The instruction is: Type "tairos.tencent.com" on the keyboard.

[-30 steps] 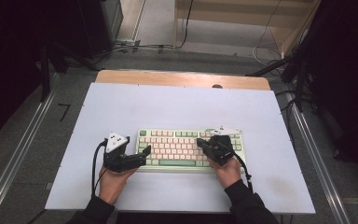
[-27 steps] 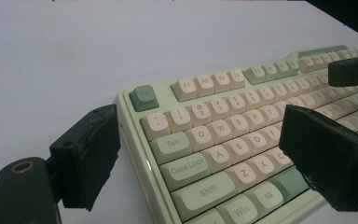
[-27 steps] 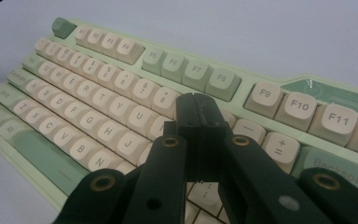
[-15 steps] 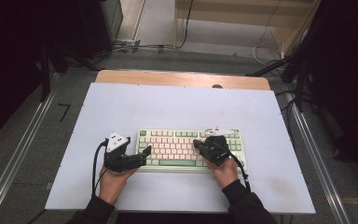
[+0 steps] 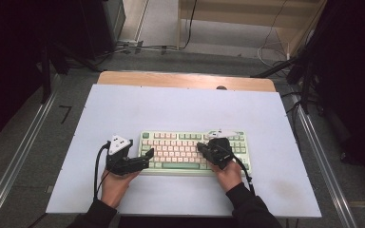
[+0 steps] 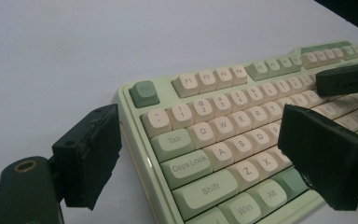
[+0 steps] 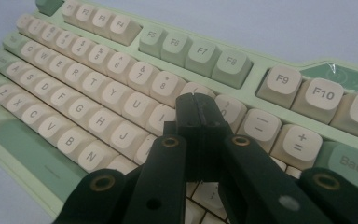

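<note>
At 6 o'clock on the table (image 5: 123,104), the keyboard (image 5: 180,164) is lying flat. Your right gripper (image 7: 196,103), clenched empty, is poking the 9/O keys; left gripper (image 6: 200,154) is gaping, straddling the left edge. Next, I'd judge: press straight down, lightly.

A mint-green keyboard (image 5: 176,151) with cream keys lies flat, apparently square, near the table's front edge.

Pale blue table (image 5: 185,109) with wooden far edge, green-and-cream keyboard (image 5: 180,151) near its front, left gripper (image 5: 142,160) at the keyboard's left end, right gripper (image 5: 202,148) over the right-hand keys, dark sleeves entering from below, grey floor around.
</note>
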